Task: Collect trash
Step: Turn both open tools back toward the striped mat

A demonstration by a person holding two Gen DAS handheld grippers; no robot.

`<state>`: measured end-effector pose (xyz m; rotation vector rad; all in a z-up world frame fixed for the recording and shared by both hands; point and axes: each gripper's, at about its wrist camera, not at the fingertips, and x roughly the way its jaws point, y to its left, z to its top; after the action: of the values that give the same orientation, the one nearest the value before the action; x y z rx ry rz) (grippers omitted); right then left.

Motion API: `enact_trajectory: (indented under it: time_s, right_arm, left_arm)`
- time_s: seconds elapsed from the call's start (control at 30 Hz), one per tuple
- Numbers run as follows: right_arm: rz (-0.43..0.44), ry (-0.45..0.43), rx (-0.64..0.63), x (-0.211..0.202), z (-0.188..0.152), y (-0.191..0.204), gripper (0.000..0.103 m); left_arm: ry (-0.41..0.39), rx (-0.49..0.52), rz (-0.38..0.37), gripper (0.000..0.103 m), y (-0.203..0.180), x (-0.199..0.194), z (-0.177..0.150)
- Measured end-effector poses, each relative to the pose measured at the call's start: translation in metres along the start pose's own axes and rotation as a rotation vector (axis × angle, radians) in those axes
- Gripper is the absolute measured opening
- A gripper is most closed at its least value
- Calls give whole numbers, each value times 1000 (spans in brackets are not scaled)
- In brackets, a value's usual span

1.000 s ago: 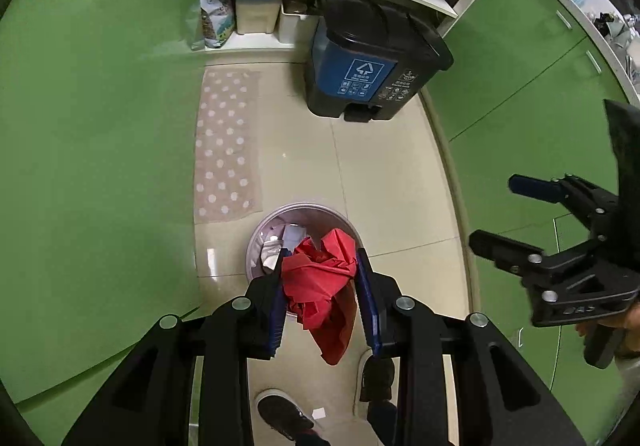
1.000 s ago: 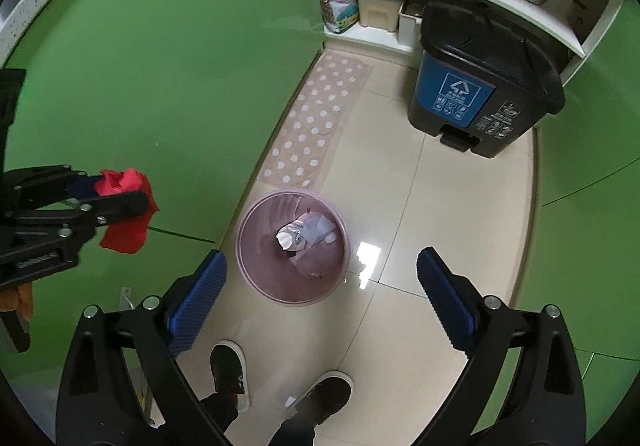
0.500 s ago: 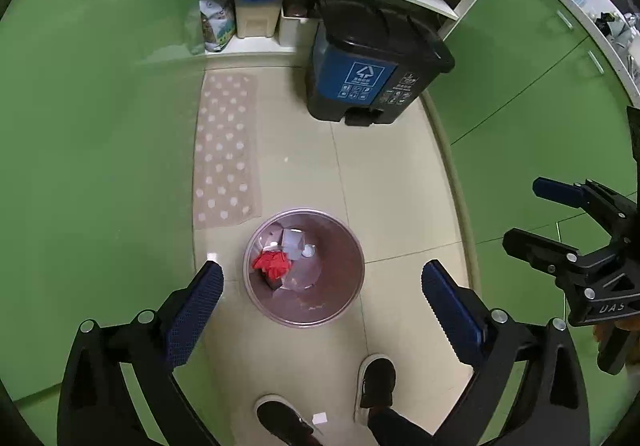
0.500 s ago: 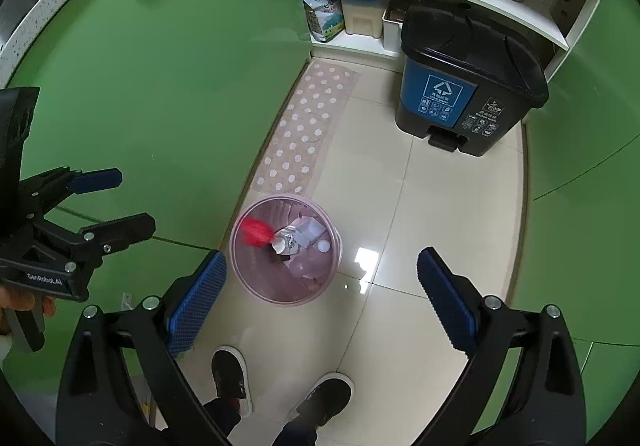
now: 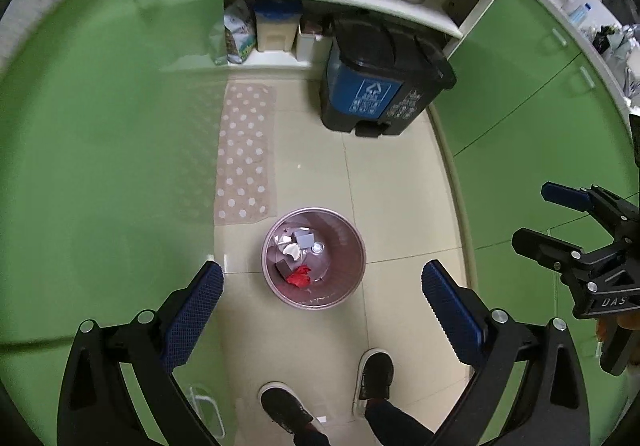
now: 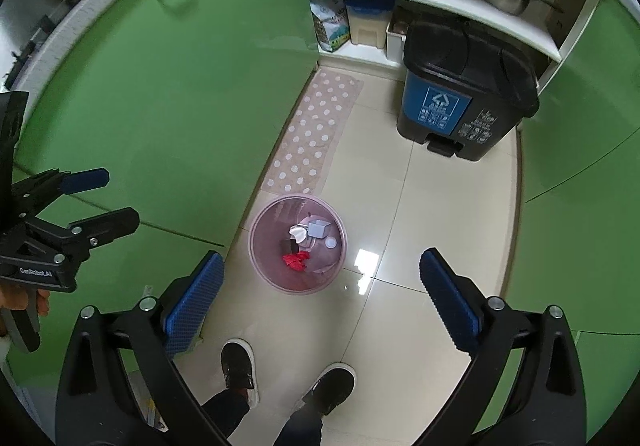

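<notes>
A round pink waste bin (image 5: 352,246) (image 6: 260,230) stands on the beige tiled floor. Inside it lies a crumpled red scrap (image 5: 299,278) (image 6: 295,259) among white and grey litter. My left gripper (image 5: 320,278) hangs high above the bin, open, with nothing between its blue pads; in the right wrist view the left gripper (image 6: 120,197) shows at the left edge, jaws apart. My right gripper (image 6: 320,266) is open and empty too, also well above the bin, and the right gripper (image 5: 532,213) appears at the right edge of the left wrist view.
A black pedal bin with a blue front (image 5: 380,85) (image 6: 460,93) stands by white shelves holding pots and a basin. A dotted mat (image 5: 246,149) lies along green cabinet doors (image 5: 100,165). The person's two dark shoes (image 6: 240,366) are on the floor below the grippers.
The left gripper opened and let go of the red scrap, which dropped into the pink bin. Both grippers then rose, so the bin looks smaller now.
</notes>
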<state>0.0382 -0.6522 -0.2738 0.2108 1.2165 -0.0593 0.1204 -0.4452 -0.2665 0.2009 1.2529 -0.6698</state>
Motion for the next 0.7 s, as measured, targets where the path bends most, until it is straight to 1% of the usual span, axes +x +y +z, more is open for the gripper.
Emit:
enact_trajectory:
  time_s: [0.13, 0.27, 0.4, 0.57, 0.7]
  right_arm:
    - [3, -25, -18, -51, 2, 13, 98]
    - [14, -67, -70, -117, 2, 37, 99]
    - [38, -100, -127, -169, 3, 64, 100]
    - [80, -143, -207, -216, 3, 100, 100]
    - [140, -182, -302, -244, 6, 140, 100]
  left_arm:
    - [-51, -20, 12, 96, -7, -58, -5]
    - [-107, -47, 31, 96, -11, -119, -11]
    - [-154, -81, 65, 96, -10, -177, -25]
    - [-219, -141, 114, 96, -1, -233, -47]
    - [-285, -221, 165, 96, 14, -275, -73]
